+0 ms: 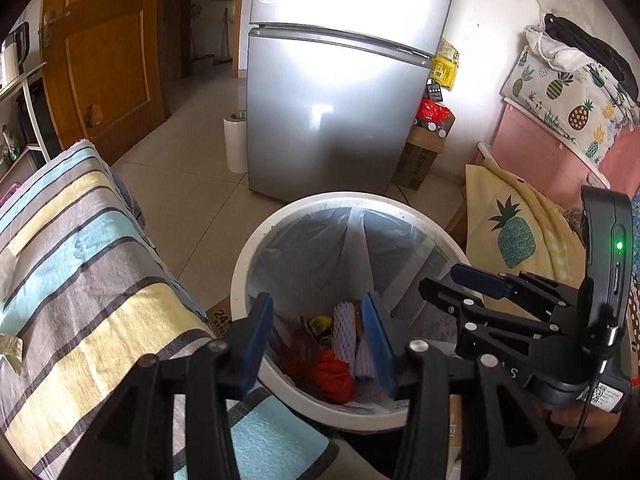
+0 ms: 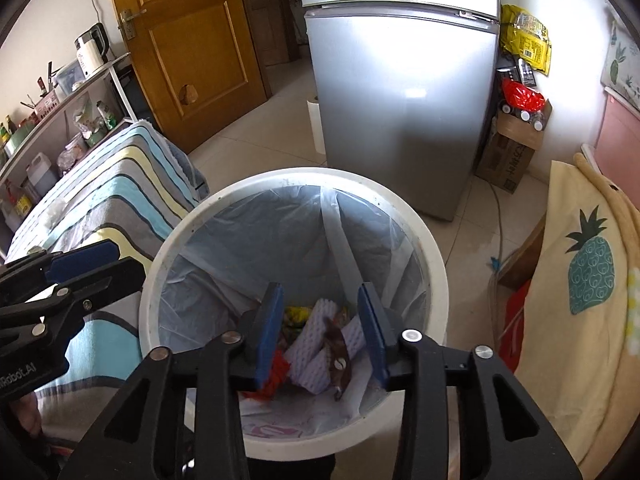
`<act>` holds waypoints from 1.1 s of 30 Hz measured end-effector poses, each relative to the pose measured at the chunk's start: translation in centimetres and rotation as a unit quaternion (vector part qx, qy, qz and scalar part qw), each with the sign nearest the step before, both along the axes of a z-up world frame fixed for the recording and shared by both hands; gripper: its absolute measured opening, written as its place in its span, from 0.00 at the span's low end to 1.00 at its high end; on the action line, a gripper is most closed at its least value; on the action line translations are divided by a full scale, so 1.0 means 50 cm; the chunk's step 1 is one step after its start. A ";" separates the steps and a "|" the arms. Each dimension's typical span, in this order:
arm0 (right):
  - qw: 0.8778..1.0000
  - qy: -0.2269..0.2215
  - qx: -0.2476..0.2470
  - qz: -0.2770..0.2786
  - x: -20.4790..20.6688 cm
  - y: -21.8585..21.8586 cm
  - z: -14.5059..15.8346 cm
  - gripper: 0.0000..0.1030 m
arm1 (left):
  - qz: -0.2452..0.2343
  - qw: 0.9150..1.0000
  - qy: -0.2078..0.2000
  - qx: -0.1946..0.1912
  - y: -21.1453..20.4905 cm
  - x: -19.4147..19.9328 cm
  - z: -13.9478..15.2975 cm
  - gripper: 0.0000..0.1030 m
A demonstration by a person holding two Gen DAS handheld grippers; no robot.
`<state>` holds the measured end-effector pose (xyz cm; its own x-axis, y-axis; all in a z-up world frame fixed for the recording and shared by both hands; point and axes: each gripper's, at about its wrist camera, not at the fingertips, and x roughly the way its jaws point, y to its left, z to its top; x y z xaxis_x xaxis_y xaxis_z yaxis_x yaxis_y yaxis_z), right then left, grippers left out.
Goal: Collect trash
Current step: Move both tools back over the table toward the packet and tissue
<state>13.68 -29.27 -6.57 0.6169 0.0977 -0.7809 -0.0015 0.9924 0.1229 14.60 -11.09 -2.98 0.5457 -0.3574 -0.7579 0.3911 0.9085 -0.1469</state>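
A white round trash bin (image 1: 240, 264) (image 2: 434, 256) with a clear liner stands on the floor. Inside lie white foam netting (image 1: 347, 320) (image 2: 316, 344), red crumpled trash (image 1: 332, 374) (image 2: 276, 376), a yellow wrapper (image 1: 322, 323) (image 2: 298, 314) and a brown scrap (image 2: 338, 350). My left gripper (image 1: 318, 340) is open and empty above the bin's near rim. My right gripper (image 2: 320, 332) is open and empty over the bin's mouth. The right gripper shows at the right of the left wrist view (image 1: 468, 280); the left gripper shows at the left of the right wrist view (image 2: 92, 268).
A striped cloth-covered surface (image 1: 80, 260) (image 2: 100, 208) lies left of the bin. A silver fridge (image 1: 340, 92) (image 2: 400, 100) stands behind it. A pineapple-print yellow cloth (image 1: 520, 232) (image 2: 588, 280) is to the right. A cardboard box (image 2: 508, 156), a paper roll (image 1: 235, 144) and a wooden door (image 2: 180, 40) are farther back.
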 end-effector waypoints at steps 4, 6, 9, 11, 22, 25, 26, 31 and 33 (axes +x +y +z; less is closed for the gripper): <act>1.000 -0.004 -0.007 0.002 -0.003 0.011 0.007 0.40 | 0.007 1.000 -0.004 -0.001 0.014 0.000 0.005 0.48; 1.000 -0.009 -0.006 0.004 -0.004 0.016 0.013 0.40 | 0.012 1.000 -0.005 -0.002 0.022 -0.002 0.009 0.49; 1.000 -0.015 -0.007 0.007 -0.005 0.026 0.023 0.40 | 0.021 1.000 -0.015 0.000 0.037 -0.008 0.021 0.51; 1.000 -0.020 -0.008 0.011 -0.008 0.036 0.031 0.40 | 0.027 0.999 -0.018 -0.003 0.051 -0.012 0.029 0.52; 0.997 -0.052 -0.005 0.058 -0.019 0.130 0.074 0.40 | 0.102 0.994 -0.043 -0.003 0.179 -0.037 0.063 0.58; 0.995 -0.061 0.000 0.075 -0.020 0.164 0.083 0.40 | 0.126 0.991 -0.047 0.001 0.220 -0.043 0.069 0.58; 0.995 -0.063 0.003 0.082 -0.019 0.176 0.087 0.40 | 0.133 0.990 -0.052 0.005 0.232 -0.047 0.073 0.59; 0.989 -0.074 0.010 0.124 -0.015 0.249 0.099 0.40 | 0.177 0.982 -0.060 0.009 0.313 -0.063 0.082 0.60; 0.988 -0.072 0.008 0.137 -0.009 0.279 0.099 0.40 | 0.198 0.978 -0.058 0.010 0.349 -0.068 0.080 0.61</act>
<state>13.24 -15.31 -1.63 0.6699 0.2887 -0.6840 -0.2892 0.9500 0.1178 11.20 6.37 1.00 0.7217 -0.0855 -0.6869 0.0204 0.9945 -0.1024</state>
